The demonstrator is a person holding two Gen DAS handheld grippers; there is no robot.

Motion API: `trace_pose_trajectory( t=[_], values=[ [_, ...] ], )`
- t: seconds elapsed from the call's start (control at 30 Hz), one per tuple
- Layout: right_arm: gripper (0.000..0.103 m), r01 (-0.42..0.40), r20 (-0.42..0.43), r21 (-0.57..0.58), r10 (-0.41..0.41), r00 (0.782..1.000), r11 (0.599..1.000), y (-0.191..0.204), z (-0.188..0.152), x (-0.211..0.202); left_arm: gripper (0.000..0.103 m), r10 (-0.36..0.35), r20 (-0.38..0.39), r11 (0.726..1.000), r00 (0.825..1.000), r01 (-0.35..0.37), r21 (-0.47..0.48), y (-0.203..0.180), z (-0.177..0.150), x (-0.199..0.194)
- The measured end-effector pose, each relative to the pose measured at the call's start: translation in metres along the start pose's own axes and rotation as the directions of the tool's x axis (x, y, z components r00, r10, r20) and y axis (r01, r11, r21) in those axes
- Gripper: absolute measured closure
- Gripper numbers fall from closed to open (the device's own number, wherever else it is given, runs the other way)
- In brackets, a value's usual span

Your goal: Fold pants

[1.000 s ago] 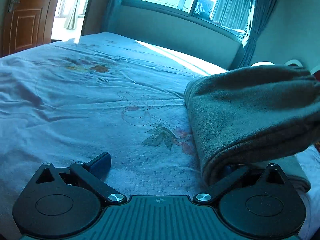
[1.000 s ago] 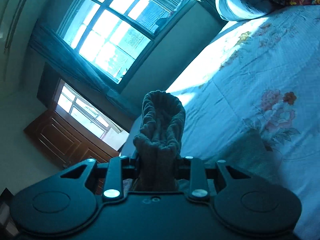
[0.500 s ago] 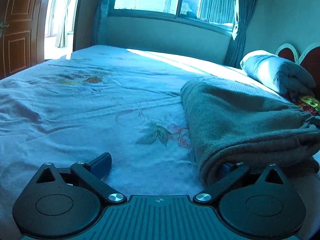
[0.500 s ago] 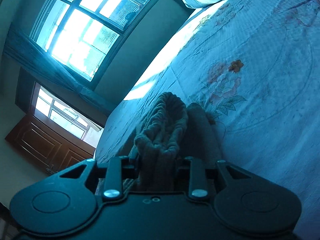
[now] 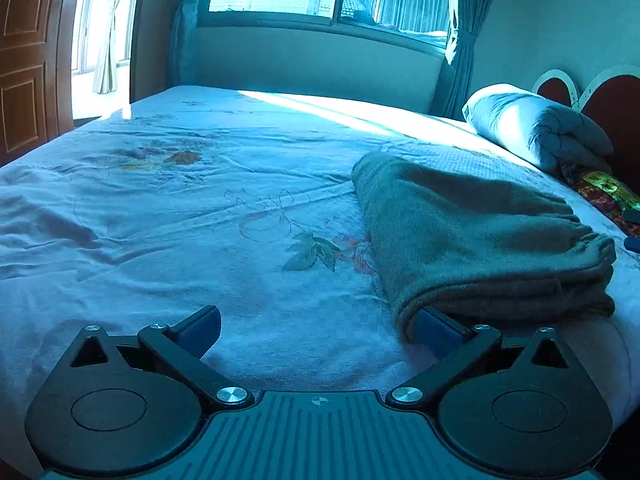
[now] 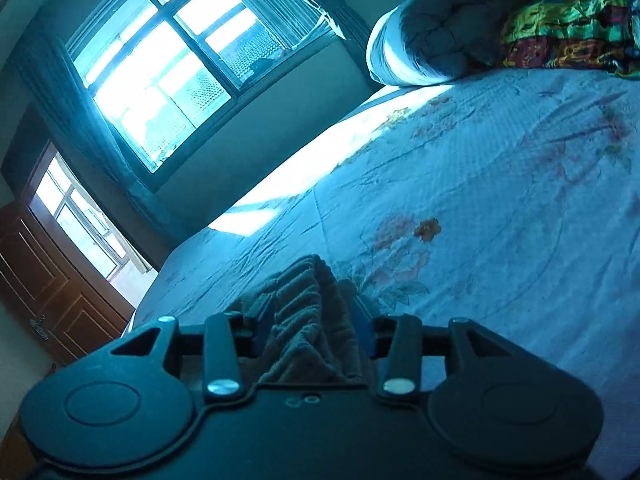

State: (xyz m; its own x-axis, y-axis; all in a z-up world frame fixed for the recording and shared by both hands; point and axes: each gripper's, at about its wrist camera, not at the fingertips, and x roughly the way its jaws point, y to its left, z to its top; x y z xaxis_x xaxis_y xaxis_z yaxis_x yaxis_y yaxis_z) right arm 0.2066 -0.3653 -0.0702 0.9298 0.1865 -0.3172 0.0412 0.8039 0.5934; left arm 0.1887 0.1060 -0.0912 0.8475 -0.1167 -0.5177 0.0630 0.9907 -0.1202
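The bed point(image 5: 160, 208) fills both views, spread with a pale, creased sheet printed with faint flowers and leaves. On it the pants point(image 5: 472, 236) lie as a thick folded bundle of grey-brown, fuzzy, fleece-like cloth, with a rounded fold toward the middle of the bed and a gathered, ribbed waistband at the end nearer the headboard. A plump rolled quilt point(image 5: 536, 128) sits at the head of the bed, beyond the pants, beside a bright patterned cloth point(image 5: 600, 192).

The left gripper point(image 5: 320, 328) hovers over the sheet at the near edge of the pants with its jaws spread wide; its right finger point(image 5: 436, 326) sits tucked under the bundle's lower fold, and the other finger stands apart over bare sheet.

The right gripper point(image 6: 308, 320) is at the waistband end of the pants point(image 6: 308, 312); the bunched, ribbed cloth lies between its fingers, and its jaws are opening, with a slim gap on each side of the cloth.
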Motion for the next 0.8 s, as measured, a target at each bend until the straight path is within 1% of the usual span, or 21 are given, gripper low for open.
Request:
trace_pose_trajectory(
  t=[0.07,0.13,0.17,0.23,0.27,0.3,0.37,0.4,0.43,0.47,0.5,0.53,0.57,0.6,0.63,0.67,0.7,0.8],
  values=[
    [0.063,-0.049,-0.013,-0.05,0.048,0.999,0.998,0.016,0.01,0.007,0.0,-0.002,0.042,0.999,0.999,0.003,-0.036,0.006,0.015,-0.003],
    [0.063,-0.068,-0.035,-0.127,0.064,0.997,0.99,0.038,0.014,0.026,0.0,0.0,0.069,0.997,0.998,0.005,-0.073,0.008,0.042,0.011],
    [0.062,-0.072,-0.057,-0.165,0.063,0.996,0.984,0.05,0.016,0.04,0.0,-0.005,0.07,0.997,0.998,0.01,-0.081,0.006,0.055,0.021],
    [0.063,-0.073,-0.1,-0.225,0.052,0.994,0.972,0.068,0.018,0.065,0.0,-0.035,0.058,0.996,0.998,0.04,-0.078,-0.002,0.084,0.049],
    [0.062,-0.07,-0.124,-0.259,0.039,0.992,0.963,0.08,0.018,0.079,0.0,-0.034,0.052,0.997,0.998,0.037,-0.071,-0.006,0.095,0.064],
    [0.062,-0.073,-0.146,-0.275,0.033,0.989,0.959,0.087,0.017,0.091,0.0,-0.034,0.047,0.997,0.998,0.037,-0.065,-0.01,0.103,0.076],
    [0.063,-0.078,-0.182,-0.297,0.024,0.983,0.952,0.102,0.014,0.111,0.0,-0.056,0.009,0.995,0.998,0.057,-0.081,-0.019,0.116,0.106],
    [0.064,-0.07,-0.193,-0.321,0.007,0.981,0.945,0.11,0.01,0.119,0.0,-0.063,0.002,0.995,0.998,0.063,-0.079,-0.023,0.119,0.115],
    [0.064,-0.067,-0.198,-0.341,-0.001,0.98,0.937,0.116,0.006,0.126,0.0,-0.047,-0.012,0.998,0.999,0.047,-0.048,-0.032,0.121,0.127],
    [0.066,-0.076,-0.207,-0.378,-0.005,0.978,0.923,0.123,-0.001,0.135,0.0,-0.019,-0.031,1.0,0.999,0.019,-0.026,-0.037,0.122,0.138],
    [0.067,-0.071,-0.22,-0.422,-0.026,0.975,0.904,0.129,-0.008,0.143,0.0,-0.008,-0.062,1.0,0.998,0.007,-0.018,-0.041,0.12,0.152],
    [0.067,-0.058,-0.239,-0.474,-0.065,0.969,0.879,0.132,-0.018,0.154,0.0,-0.015,-0.1,1.0,0.995,0.014,-0.019,-0.042,0.117,0.165],
    [0.068,-0.022,-0.269,-0.545,-0.15,0.952,0.838,0.133,-0.028,0.169,0.0,-0.004,-0.149,1.0,0.989,0.002,-0.013,-0.042,0.114,0.178],
    [0.071,0.011,-0.3,-0.6,-0.238,0.924,0.8,0.129,-0.038,0.183,0.0,-0.005,-0.177,1.0,0.984,0.004,-0.007,-0.041,0.109,0.188],
    [0.073,0.004,-0.323,-0.605,-0.25,0.913,0.796,0.12,-0.044,0.189,0.0,-0.024,-0.187,1.0,0.982,0.022,-0.013,-0.039,0.105,0.193],
    [0.073,-0.004,-0.317,-0.595,-0.231,0.92,0.804,0.115,-0.046,0.188,0.0,-0.039,-0.19,0.999,0.981,0.035,-0.025,-0.036,0.102,0.196],
    [0.073,-0.007,-0.316,-0.592,-0.224,0.922,0.806,0.114,-0.047,0.186,0.0,-0.051,-0.188,0.998,0.981,0.046,-0.031,-0.035,0.1,0.197],
    [0.071,-0.013,-0.298,-0.604,-0.211,0.931,0.797,0.123,-0.048,0.173,0.0,-0.051,-0.185,0.999,0.981,0.049,-0.016,-0.036,0.101,0.192]
  ],
)
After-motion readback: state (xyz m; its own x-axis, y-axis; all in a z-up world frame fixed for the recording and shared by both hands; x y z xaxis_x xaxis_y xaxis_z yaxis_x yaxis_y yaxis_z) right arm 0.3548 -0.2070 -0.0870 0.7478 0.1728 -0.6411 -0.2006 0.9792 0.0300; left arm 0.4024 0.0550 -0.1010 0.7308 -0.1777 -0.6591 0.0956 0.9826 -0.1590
